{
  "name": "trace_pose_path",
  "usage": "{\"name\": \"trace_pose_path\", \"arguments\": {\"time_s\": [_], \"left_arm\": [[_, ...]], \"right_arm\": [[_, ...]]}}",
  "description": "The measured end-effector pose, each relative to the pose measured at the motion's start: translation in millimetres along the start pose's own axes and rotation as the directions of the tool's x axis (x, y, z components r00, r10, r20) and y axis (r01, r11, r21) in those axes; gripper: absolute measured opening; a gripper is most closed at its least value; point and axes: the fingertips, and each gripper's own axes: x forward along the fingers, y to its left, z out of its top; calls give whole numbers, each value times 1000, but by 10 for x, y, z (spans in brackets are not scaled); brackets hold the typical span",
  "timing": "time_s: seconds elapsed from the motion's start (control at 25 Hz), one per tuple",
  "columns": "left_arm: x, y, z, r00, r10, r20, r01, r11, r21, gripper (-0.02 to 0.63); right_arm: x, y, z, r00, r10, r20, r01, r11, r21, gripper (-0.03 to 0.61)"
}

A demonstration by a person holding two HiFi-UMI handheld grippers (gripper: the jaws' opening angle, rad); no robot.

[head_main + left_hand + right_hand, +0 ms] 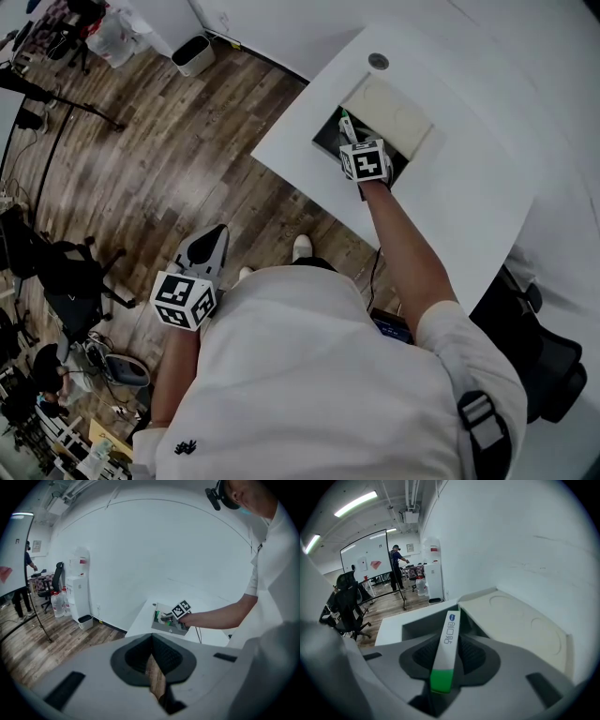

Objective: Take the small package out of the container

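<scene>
A slim white package with a green end [447, 644] lies lengthwise between the jaws of my right gripper [445, 667], which is shut on it. The package's white end points out over the open dark container [423, 627], whose pale lid [520, 625] lies flipped open to the right. In the head view the right gripper [349, 139] reaches into the container [328, 141] on the white table [469, 197], the package [346, 125] showing green at its tip. My left gripper [214, 236] hangs low beside the person's body over the floor, jaws together with nothing between them [151, 667].
The table stands against a white wall with a round grommet [378, 61] near its far edge. A white bin [194, 54] sits on the wood floor by the wall. A water dispenser [77, 588], office chairs [347, 606] and a person [397, 569] by a whiteboard are farther off.
</scene>
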Motion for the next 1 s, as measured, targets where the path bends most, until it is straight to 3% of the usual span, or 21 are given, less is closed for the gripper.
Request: {"name": "trace_pose_path", "arguments": {"time_s": [0.52,1.0], "left_arm": [[-42,1,4,999,-33,7,33,999,21,6],[-347,129,-109,997,-71,33,69,996,58,6]], "right_arm": [[-176,-22,87,999,-27,19,27,999,-20,94],[-725,216,378,994,-68,82,73,996,-56,92]]}}
